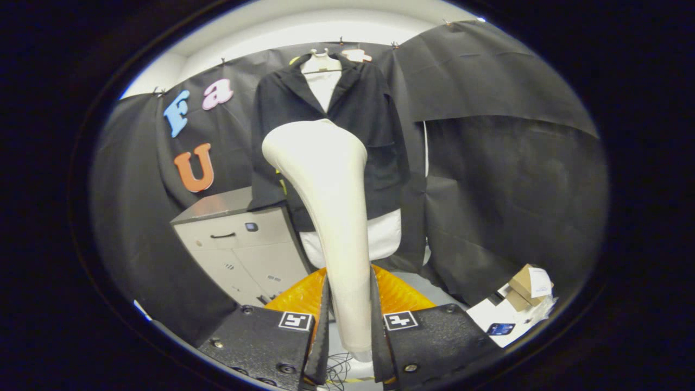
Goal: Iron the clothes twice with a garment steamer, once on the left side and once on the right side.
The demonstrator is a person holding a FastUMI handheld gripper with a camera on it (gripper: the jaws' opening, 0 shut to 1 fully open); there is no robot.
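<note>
A cream garment steamer (331,217) stands upright between my fingers, its handle pinched by both of them and its wide head rising toward the clothes. My gripper (349,304) is shut on that handle. Beyond the steamer head hangs a black jacket (374,125) over a white shirt (323,87) on a hanger (321,58) against the booth wall. The steamer head covers the jacket's middle front, and I cannot tell whether it touches the cloth. The white shirt hem (388,239) shows below the jacket.
A grey metal cabinet (239,244) stands left of the hanging clothes, under the jacket's sleeve. An orange object (399,293) sits just behind my fingers. To the right, on a white surface (499,317), lie small cardboard boxes (526,285) and a dark card (500,328). Cables (339,366) lie below.
</note>
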